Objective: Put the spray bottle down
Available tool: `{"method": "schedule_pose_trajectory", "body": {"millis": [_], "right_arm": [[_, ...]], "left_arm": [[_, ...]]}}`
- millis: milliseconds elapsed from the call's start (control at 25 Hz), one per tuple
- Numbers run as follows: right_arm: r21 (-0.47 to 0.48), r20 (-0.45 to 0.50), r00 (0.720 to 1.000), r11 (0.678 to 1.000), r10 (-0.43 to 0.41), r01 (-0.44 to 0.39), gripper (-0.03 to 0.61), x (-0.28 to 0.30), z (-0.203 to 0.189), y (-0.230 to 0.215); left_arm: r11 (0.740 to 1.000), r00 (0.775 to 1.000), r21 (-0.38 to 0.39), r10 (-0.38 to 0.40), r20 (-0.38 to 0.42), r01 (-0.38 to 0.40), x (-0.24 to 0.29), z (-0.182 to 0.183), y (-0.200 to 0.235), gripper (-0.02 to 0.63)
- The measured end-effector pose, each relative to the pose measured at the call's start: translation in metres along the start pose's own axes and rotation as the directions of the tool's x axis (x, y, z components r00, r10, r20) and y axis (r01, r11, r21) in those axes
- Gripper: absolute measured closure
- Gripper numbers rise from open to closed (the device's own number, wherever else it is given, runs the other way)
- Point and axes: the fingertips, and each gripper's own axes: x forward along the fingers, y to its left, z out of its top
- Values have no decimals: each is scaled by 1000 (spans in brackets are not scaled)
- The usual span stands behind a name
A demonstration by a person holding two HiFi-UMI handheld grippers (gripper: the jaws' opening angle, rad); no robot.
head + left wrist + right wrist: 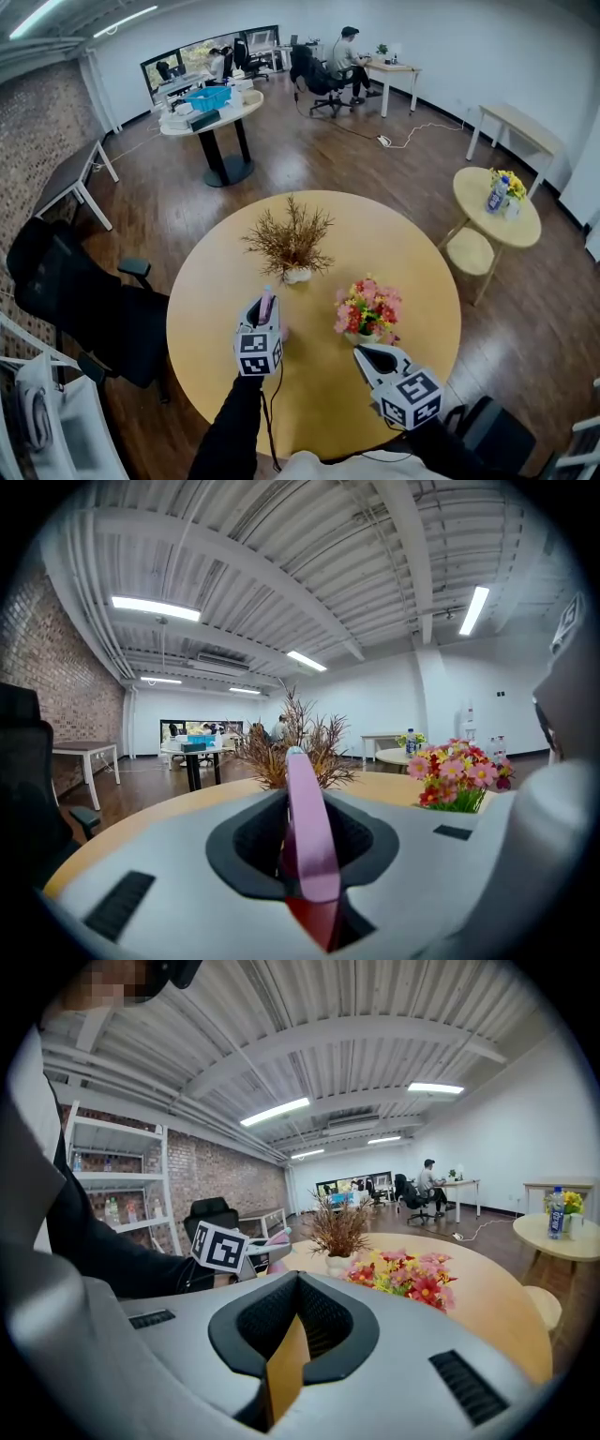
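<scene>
Left gripper (263, 317) is clamped on the pink spray bottle (266, 300), which sticks up out of the jaws. It's held over the near left part of the table (417, 272), just this side of the dried plant (292, 239). Right gripper (375, 357) has its jaws pressed together with nothing in them, and it hovers on the near side of the flowers (367, 307). Both plants sit mid-table, side by side.

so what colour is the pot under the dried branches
White; the pot shows best in the head view.
</scene>
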Motion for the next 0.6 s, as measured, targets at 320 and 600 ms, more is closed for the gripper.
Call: {"method": "schedule_pose_trajectory", "body": {"millis": [320,600], "right_arm": [[12,-1,1000,1000,-18,18,594,0,-2,-10],[8,4,1000,1000,-13,13,595,-3,0,-5]], "left_arm": [[1000,1000,-15,17,12,-17,5,-6,-2,520],[1000,1000,-17,25,15,-24,-1,-5,-1,509]]}}
